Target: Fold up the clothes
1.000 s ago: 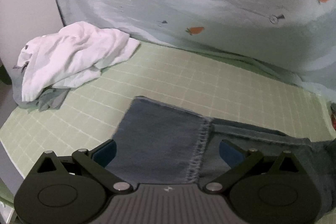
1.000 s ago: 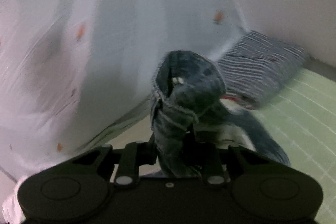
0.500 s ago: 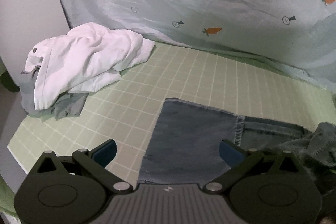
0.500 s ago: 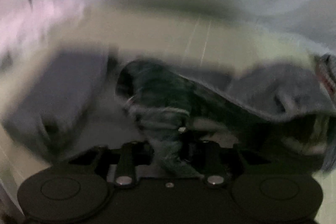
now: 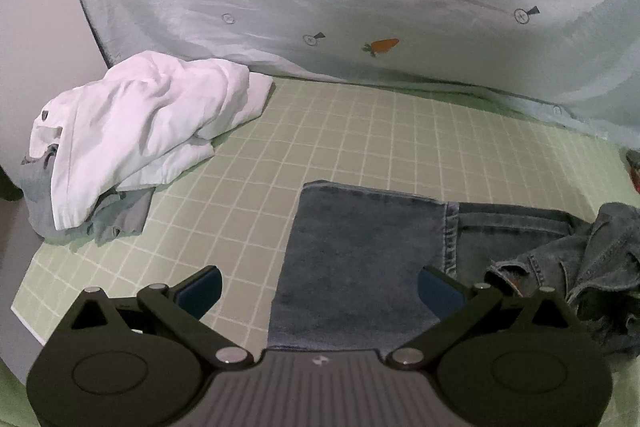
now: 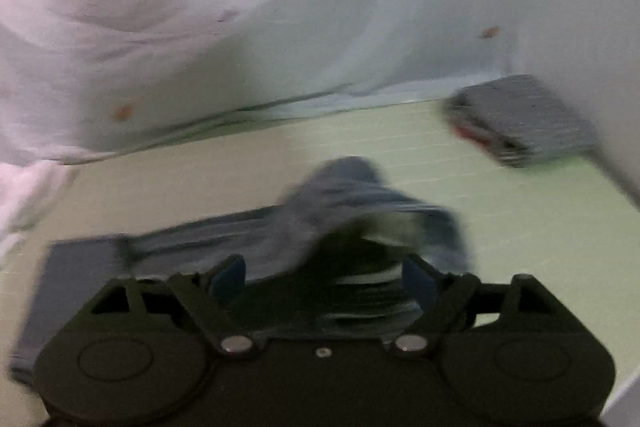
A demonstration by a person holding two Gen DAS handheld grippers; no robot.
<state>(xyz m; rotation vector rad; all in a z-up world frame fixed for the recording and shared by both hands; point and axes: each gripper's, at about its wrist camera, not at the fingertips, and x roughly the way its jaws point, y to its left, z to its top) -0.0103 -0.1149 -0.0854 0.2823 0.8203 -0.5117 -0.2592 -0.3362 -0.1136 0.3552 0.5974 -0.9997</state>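
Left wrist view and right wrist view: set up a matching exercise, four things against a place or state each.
Things:
1. jeans
2. white garment
3. striped folded clothes
4. left gripper

States:
A. crumpled on grey clothing at the mat's left edge
B. open, above flat denim
C. partly flat, one end bunched
D. stacked near the wall

Pairs: 1-C, 2-A, 3-D, 4-B
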